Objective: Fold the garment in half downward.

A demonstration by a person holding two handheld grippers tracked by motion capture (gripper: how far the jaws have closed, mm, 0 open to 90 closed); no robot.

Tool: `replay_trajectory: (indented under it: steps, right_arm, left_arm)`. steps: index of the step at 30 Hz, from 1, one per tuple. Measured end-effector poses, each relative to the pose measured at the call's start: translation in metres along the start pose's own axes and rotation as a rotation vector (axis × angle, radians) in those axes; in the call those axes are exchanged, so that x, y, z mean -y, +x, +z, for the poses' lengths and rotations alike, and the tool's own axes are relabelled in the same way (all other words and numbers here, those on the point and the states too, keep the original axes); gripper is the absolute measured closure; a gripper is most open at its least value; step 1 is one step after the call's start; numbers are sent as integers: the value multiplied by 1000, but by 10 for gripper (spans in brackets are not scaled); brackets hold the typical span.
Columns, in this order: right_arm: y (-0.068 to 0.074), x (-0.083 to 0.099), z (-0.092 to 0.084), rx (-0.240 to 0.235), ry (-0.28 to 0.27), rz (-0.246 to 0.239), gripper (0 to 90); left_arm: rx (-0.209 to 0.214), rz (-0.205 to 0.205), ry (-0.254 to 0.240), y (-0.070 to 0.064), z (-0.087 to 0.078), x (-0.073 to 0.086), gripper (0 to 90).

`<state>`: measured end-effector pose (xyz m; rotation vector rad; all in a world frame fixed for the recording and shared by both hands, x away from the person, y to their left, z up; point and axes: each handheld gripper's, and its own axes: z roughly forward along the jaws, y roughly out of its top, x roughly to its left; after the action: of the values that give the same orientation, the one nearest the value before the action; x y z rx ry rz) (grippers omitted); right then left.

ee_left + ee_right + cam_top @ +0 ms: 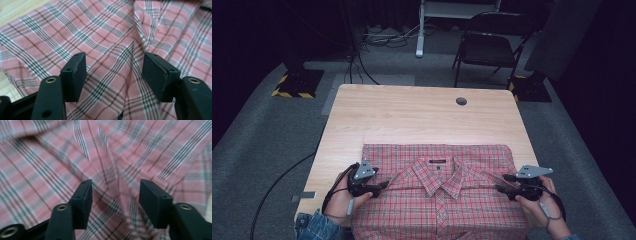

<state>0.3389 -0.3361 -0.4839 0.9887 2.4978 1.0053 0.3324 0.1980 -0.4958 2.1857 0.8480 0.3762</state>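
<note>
Both grippers' jaws apart, low.

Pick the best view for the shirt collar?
High view: the whole collar lies open on the plaid shirt, between both tools. The left and right gripper views give close plaid folds; no collar can be made out there.

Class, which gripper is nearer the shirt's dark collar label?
Left. The left gripper sits just left of the collar label on the shirt; the right gripper lies slightly farther right.
</note>
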Motion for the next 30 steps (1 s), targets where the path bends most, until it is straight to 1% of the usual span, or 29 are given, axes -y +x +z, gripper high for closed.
replay_trajectory:
  steps: [1, 2, 3, 4, 6, 10, 14, 15, 19, 24, 30]
  right_arm:
    - [1, 2, 4, 16, 22, -9, 478]
    - [1, 3, 7, 30, 16, -10, 485]
    - [1, 3, 8, 37, 8, 1, 508]
    - [0, 2, 8, 47, 12, 0, 531]
    - [-2, -1, 10, 54, 14, 14, 531]
    - [-9, -7, 17, 72, 13, 24, 531]
    - [-18, -14, 24, 90, 7, 45, 531]
    - [-21, -16, 26, 94, 8, 48, 531]
    - [-35, -26, 34, 102, 15, 57, 531]
    - [-53, -39, 45, 108, 31, 64, 531]
    - [-73, -56, 60, 119, 30, 83, 532]
  left_arm:
    - [2, -5, 0, 1, 2, 1, 368]
    - [6, -13, -5, 1, 4, 3, 369]
    - [11, -21, -10, 2, 5, 3, 370]
    - [16, -34, -16, 3, 6, 3, 375]
    - [22, -55, -15, 6, 8, 2, 384]
    - [13, -56, -15, 16, 15, -4, 392]
    - [9, -58, -15, 30, 25, -14, 402]
    - [7, -63, -17, 33, 28, -16, 404]
    - [8, -61, -15, 47, 38, -26, 406]
    - [4, -68, -14, 60, 48, -35, 406]
    - [-3, -73, -14, 81, 61, -47, 406]
